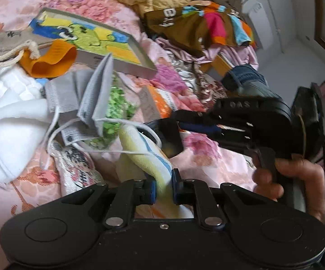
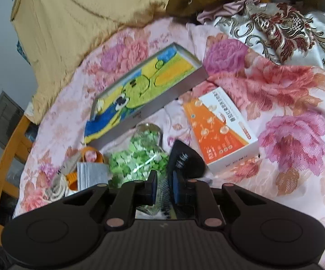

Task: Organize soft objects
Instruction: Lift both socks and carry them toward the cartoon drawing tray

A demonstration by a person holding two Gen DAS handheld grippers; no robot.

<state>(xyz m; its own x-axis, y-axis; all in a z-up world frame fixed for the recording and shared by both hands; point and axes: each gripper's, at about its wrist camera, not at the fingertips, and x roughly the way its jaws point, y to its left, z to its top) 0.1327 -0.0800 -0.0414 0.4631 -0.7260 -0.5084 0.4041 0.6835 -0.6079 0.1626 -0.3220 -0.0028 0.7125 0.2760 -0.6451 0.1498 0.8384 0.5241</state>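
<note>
Left gripper (image 1: pixel 164 187) pinches the limp pale-yellow, blue-edged soft towel (image 1: pixel 139 155), best held mid-fold; right gripper (image 2: pixel 164 185) is nearly closed on something striped, unidentifiable.

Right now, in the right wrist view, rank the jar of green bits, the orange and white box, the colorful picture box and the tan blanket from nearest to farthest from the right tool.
1. Jar of green bits, just ahead of the right tool, slightly left.
2. Orange and white box, ahead to the right.
3. Colorful picture box, farther, center-left.
4. Tan blanket, farthest, upper left.
</note>
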